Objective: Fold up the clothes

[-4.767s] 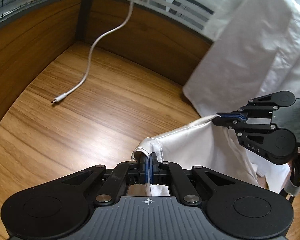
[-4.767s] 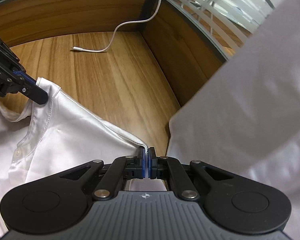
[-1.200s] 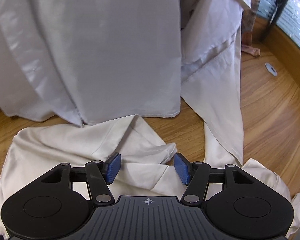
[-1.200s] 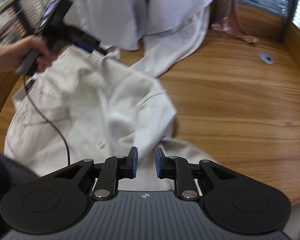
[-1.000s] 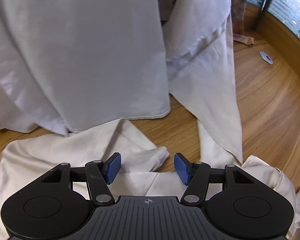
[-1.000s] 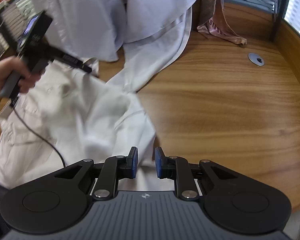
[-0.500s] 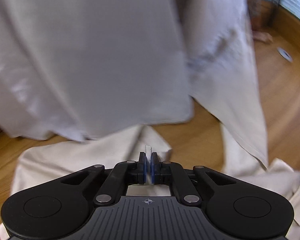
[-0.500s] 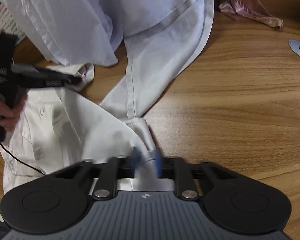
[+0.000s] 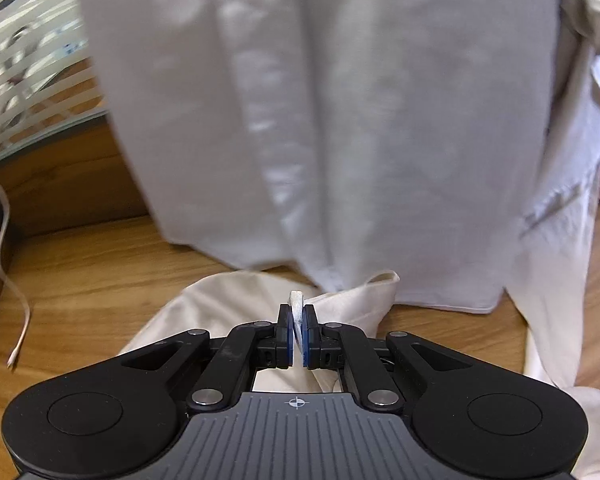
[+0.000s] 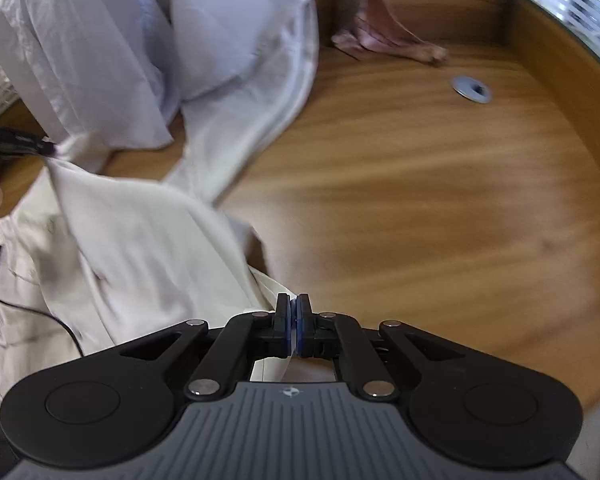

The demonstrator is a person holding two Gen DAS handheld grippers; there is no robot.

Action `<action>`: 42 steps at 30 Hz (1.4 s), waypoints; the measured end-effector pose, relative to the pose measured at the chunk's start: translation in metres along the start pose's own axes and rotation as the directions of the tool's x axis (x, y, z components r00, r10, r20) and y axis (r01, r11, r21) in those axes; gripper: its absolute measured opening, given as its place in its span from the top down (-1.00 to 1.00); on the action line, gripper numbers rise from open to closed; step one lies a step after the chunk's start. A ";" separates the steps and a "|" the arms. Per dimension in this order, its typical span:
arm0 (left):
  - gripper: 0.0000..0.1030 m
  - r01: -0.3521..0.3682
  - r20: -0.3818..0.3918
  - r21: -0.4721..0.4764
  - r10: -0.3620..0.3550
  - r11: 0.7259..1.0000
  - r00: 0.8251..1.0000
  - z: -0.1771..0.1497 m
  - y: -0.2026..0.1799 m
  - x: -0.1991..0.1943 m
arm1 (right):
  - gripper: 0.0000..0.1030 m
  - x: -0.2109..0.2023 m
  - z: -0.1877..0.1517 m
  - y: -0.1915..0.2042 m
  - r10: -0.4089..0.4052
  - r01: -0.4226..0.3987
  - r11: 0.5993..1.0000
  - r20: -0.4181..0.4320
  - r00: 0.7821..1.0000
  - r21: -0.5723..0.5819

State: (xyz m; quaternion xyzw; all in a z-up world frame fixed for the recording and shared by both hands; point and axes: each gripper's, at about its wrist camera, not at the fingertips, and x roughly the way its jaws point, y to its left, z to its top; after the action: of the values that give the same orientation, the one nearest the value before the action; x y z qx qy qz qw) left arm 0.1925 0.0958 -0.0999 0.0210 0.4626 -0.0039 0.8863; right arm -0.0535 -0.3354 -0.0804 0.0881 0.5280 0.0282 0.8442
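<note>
left gripper [image 9: 298, 334] jaws pinching cream cotton shirt [image 9: 236, 308] hem | right gripper [image 10: 293, 330] same | risk: we snag hanging white shirt [image 9: 340, 120] ahead

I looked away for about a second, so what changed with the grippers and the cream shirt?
Both grippers closed: the left gripper pinched a fold of the cream shirt, and the right gripper clamped its edge. The hanging white shirts and wooden table stayed put.

The hanging shirt [image 9: 380, 120] is blurred and cut off at the top edge. In the right view, the left gripper [image 10: 16, 144] is smeared and cropped by the left edge.
</note>
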 end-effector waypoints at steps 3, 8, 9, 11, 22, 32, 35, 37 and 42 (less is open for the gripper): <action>0.88 0.007 -0.020 -0.031 -0.008 0.999 1.000 -0.007 0.013 -0.003 | 0.95 -0.005 -0.027 -0.012 -0.035 0.036 0.999 -0.039 0.999 0.025; 0.88 0.013 -0.037 -0.054 -0.015 0.998 0.999 -0.020 0.020 -0.007 | 0.95 -0.003 -0.064 -0.018 -0.047 0.052 0.997 -0.100 0.994 0.053; 0.88 0.015 -0.037 -0.059 -0.017 0.998 0.999 -0.022 0.020 -0.008 | 0.93 -0.002 -0.068 -0.017 -0.042 0.048 0.997 -0.110 0.993 0.059; 0.88 0.021 -0.038 -0.070 -0.023 0.997 0.999 -0.026 0.024 -0.010 | 0.91 -0.004 -0.070 -0.015 -0.043 0.050 0.996 -0.101 0.994 0.067; 0.88 -0.001 -0.027 -0.070 -0.001 0.998 1.000 -0.035 0.027 -0.031 | 0.34 0.021 0.001 0.007 0.048 -0.050 0.998 0.054 0.997 0.049; 0.88 -0.036 0.018 -0.146 0.039 0.989 0.999 -0.048 0.033 -0.043 | 0.34 0.108 0.049 0.036 0.126 -0.132 0.979 -0.047 0.991 -0.154; 0.88 -0.043 0.019 -0.164 0.047 0.986 0.999 -0.047 0.034 -0.048 | 0.98 0.115 0.055 0.042 0.153 -0.170 0.967 -0.102 0.983 -0.189; 0.88 -0.055 0.018 -0.161 0.058 0.985 0.998 -0.044 0.033 -0.051 | 0.98 0.104 0.055 0.045 0.166 -0.182 0.967 -0.102 0.981 -0.176; 0.88 -0.074 -0.002 -0.190 0.076 0.979 0.997 -0.042 0.032 -0.050 | 0.98 0.053 0.045 0.056 0.242 -0.245 0.954 -0.037 0.970 -0.173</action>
State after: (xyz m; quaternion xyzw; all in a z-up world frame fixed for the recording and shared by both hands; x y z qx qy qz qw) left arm 0.1301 0.1290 -0.0815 -0.0461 0.4573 0.0736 0.8851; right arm 0.0134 -0.2785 -0.0985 0.0770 0.5152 0.1793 0.8346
